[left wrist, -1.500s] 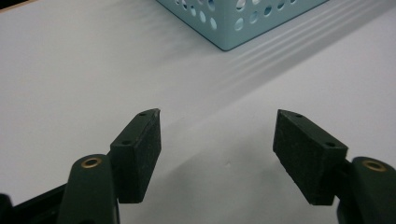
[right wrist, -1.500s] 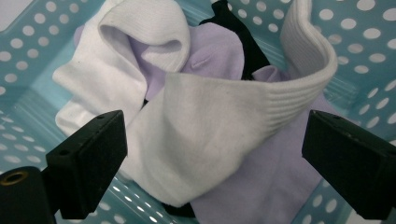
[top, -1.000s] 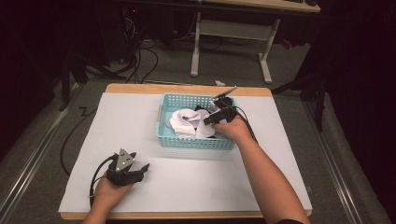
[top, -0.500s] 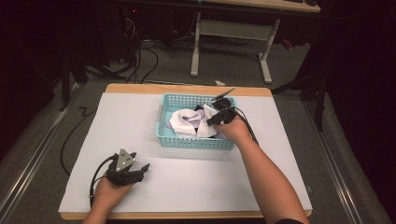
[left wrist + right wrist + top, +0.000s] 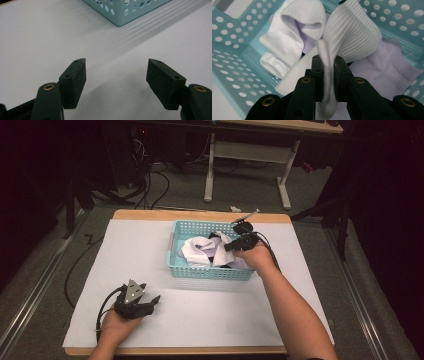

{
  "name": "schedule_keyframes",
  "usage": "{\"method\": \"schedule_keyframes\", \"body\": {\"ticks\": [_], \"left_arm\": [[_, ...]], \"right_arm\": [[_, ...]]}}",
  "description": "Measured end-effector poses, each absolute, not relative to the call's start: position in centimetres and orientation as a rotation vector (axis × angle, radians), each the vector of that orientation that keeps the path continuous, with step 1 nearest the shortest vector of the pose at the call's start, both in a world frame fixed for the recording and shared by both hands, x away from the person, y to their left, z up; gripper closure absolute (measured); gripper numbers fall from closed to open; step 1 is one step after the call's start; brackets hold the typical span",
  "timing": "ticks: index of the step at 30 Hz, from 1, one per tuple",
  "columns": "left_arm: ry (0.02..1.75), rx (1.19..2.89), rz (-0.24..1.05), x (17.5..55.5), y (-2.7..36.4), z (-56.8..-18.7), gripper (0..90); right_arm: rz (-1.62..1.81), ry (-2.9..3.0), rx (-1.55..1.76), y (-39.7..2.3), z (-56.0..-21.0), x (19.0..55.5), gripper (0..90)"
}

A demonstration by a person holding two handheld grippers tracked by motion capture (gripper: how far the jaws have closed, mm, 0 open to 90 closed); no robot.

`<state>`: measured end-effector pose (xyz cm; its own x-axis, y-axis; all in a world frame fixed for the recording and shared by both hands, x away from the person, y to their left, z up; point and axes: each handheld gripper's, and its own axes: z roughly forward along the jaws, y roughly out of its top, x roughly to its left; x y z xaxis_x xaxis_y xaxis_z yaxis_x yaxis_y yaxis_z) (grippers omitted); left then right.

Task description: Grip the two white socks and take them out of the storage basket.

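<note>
A light blue perforated basket point(image 5: 208, 271) stands on the white table cover and holds white and pale lilac socks point(image 5: 197, 249). My right gripper point(image 5: 328, 72) reaches into the basket from its right side; its jaws have just been closing and now pinch a white ribbed sock point(image 5: 354, 37) between the pads. In the high view the right gripper point(image 5: 231, 245) sits over the sock pile. My left gripper point(image 5: 150, 301) rests on the table at the front left, open, nothing between its pads point(image 5: 75, 80). A basket corner point(image 5: 125, 10) lies ahead of it.
A white sheet point(image 5: 150, 245) covers the wooden table, with bare space left of and in front of the basket. Another white sock point(image 5: 287, 37) and a lilac sock point(image 5: 387, 67) lie in the basket. Cables and a desk frame point(image 5: 245, 160) stand on the floor beyond.
My right gripper has shut on the white ribbed sock in the basket, shifting only slightly. The left hand has stayed still.
</note>
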<state>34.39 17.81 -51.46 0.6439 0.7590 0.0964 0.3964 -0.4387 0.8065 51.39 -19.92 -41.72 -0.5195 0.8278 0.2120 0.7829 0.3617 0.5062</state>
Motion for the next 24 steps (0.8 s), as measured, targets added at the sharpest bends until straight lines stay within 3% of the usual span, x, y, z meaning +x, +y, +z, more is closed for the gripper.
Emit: {"method": "schedule_keyframes", "body": {"ticks": [14, 24], "left_arm": [[0.888, 2.073, 0.582, 34.4, 17.8, -51.5, 32.8], [0.881, 2.076, 0.583, 34.3, 17.8, -51.5, 32.5]], "right_arm": [[0.926, 2.488, 1.461, -21.5, -38.3, 50.7, 81.2], [0.952, 2.482, 1.457, -22.2, -37.9, 50.3, 81.1]]}}
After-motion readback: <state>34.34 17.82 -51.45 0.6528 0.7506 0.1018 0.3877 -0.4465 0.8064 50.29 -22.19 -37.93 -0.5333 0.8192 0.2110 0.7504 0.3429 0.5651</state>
